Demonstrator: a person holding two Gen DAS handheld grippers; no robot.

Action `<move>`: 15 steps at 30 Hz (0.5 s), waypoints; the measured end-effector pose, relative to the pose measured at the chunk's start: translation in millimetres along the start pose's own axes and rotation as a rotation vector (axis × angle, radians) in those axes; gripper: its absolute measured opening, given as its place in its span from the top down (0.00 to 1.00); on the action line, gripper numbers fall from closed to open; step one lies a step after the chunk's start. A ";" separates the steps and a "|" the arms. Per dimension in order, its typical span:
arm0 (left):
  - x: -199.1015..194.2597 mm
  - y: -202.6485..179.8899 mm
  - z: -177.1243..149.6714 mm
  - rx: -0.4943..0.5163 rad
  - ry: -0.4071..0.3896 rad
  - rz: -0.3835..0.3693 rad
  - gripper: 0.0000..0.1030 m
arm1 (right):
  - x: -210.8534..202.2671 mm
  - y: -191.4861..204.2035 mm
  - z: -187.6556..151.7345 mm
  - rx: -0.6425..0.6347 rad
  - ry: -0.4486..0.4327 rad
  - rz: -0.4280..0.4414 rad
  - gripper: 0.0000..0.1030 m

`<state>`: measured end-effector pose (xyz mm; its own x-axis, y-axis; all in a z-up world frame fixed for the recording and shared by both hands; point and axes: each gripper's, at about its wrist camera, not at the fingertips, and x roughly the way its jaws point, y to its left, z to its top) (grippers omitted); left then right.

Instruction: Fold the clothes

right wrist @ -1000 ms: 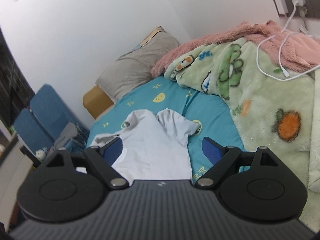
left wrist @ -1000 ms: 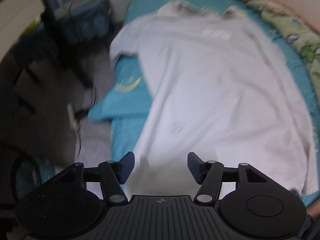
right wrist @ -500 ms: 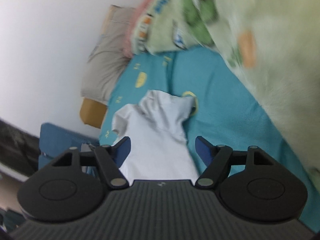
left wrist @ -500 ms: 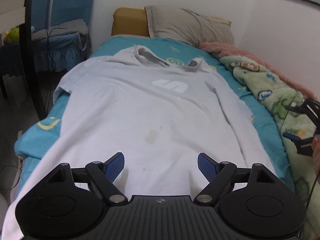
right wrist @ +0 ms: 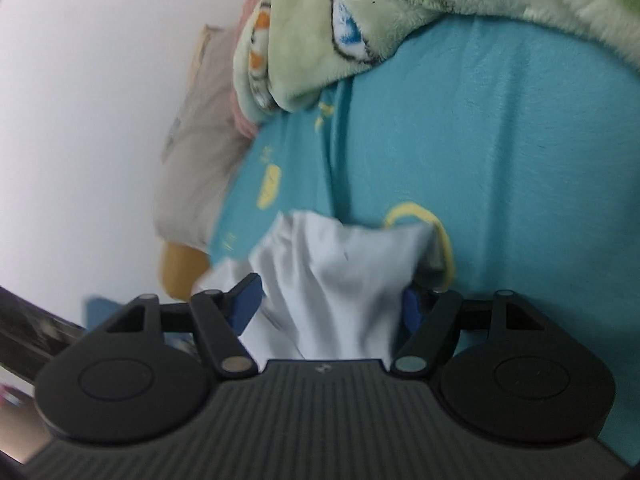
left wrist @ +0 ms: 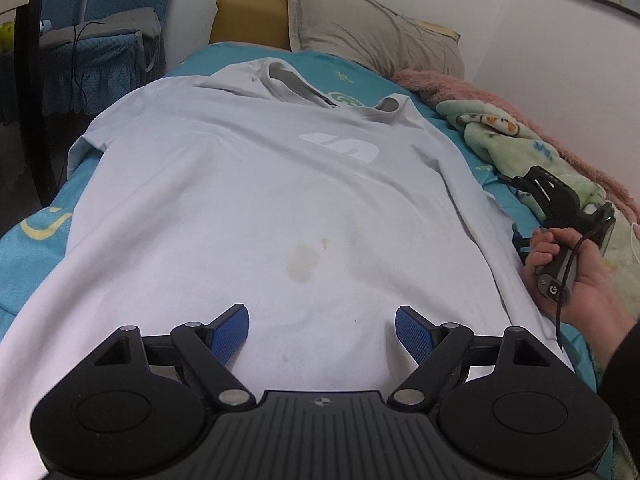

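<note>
A light grey T-shirt (left wrist: 256, 208) with a white logo lies spread flat on the bed, collar at the far end, a yellowish stain near its middle. My left gripper (left wrist: 322, 330) is open and empty, just above the shirt's near hem. My right gripper (right wrist: 332, 306) is open, low at the shirt's right edge, with the right sleeve (right wrist: 340, 264) bunched between its spread fingers. In the left wrist view the right gripper's body (left wrist: 560, 208) shows in a hand at the shirt's right side.
The bed has a teal sheet (left wrist: 36, 236). A green cartoon blanket (right wrist: 360, 20) and a pink blanket (left wrist: 460, 92) lie along the right side by the wall. A grey pillow (left wrist: 372, 36) lies at the head. A blue chair (left wrist: 100, 40) stands left of the bed.
My left gripper swung up from the bed's left edge to face the shirt squarely. My right gripper dropped toward the bed and closed in on the right sleeve.
</note>
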<state>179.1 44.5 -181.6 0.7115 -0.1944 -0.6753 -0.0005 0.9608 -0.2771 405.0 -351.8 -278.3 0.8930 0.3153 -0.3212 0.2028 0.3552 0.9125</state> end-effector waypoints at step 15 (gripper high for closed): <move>9.0 -9.5 -1.4 0.014 -0.014 -0.003 0.19 | 86.4 36.6 36.8 -0.126 0.213 0.040 0.85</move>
<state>184.5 33.4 -186.0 0.7209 -0.1943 -0.6652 0.0111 0.9630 -0.2693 504.4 -344.0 -263.4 0.7919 0.5049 -0.3435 0.1053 0.4412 0.8912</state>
